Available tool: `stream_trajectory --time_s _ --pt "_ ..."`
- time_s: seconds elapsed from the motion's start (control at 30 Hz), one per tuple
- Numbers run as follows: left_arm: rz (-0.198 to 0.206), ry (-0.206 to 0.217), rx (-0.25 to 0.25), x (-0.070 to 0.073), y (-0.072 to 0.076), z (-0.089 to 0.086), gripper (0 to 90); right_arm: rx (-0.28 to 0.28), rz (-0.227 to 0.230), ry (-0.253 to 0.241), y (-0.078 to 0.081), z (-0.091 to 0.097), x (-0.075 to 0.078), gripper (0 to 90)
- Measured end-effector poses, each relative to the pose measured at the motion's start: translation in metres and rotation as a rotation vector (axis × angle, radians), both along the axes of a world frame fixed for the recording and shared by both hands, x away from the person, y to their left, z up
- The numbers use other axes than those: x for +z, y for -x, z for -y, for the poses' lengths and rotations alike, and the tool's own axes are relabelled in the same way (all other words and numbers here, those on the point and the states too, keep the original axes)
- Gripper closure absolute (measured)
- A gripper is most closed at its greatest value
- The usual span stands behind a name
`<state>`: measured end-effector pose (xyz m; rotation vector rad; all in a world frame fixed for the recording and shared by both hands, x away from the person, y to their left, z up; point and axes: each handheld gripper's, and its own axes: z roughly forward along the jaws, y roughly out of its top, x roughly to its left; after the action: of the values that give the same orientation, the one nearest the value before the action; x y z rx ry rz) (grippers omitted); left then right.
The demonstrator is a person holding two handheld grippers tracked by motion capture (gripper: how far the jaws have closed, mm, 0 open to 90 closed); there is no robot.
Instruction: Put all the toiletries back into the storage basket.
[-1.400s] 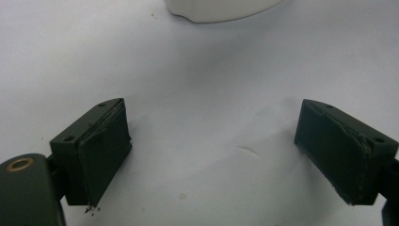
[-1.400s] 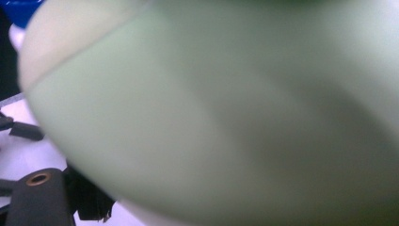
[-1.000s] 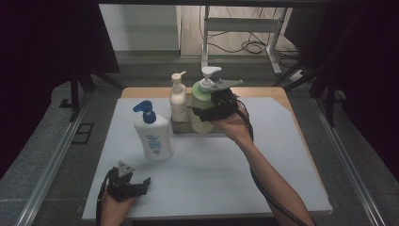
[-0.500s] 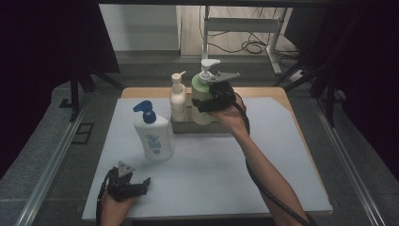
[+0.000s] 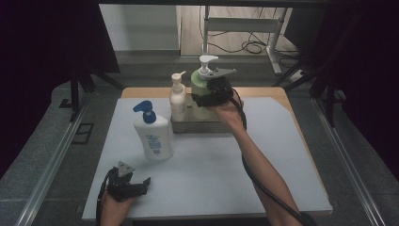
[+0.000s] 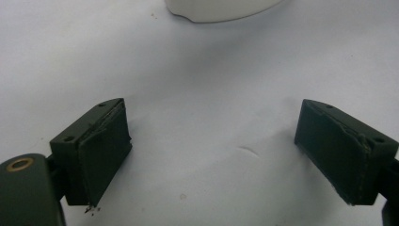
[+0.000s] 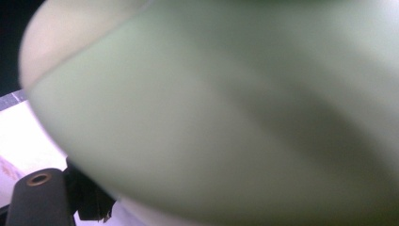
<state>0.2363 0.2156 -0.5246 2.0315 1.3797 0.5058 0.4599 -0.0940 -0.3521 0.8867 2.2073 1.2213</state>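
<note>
High view: the right hand-held gripper (image 5: 207, 96) clamps the green pump bottle (image 5: 201, 87) over the metal tray (image 5: 197, 126) near the bench's (image 5: 282, 155) far edge; keep it upright while lowering. The tray also holds a cream bottle (image 5: 177, 99).

Left gripper view: the left hand-held gripper (image 6: 214, 155) is open, empty.

Right gripper view: the green pump bottle (image 7: 226, 117) sits close between the jaws.

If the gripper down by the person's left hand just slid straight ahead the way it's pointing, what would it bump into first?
Probably the blue-capped bottle. In the left gripper view, the left gripper has its fingers open over bare white table, with a white base straight ahead. That base looks like the bottle's, though depth is hard to judge.
</note>
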Motion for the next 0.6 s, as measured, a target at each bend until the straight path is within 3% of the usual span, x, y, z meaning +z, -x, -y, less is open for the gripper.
stream_trajectory --time_s 0.3,0.6 --pt "0.0 0.0 0.0 0.0 0.0 0.0 10.4 -0.011 0.0 0.018 -0.011 -0.006 -0.011 13.0" --pt "0.0 0.0 -0.001 0.0 0.0 0.0 10.4 -0.017 -0.041 0.025 -0.019 -0.006 -0.024 13.0"
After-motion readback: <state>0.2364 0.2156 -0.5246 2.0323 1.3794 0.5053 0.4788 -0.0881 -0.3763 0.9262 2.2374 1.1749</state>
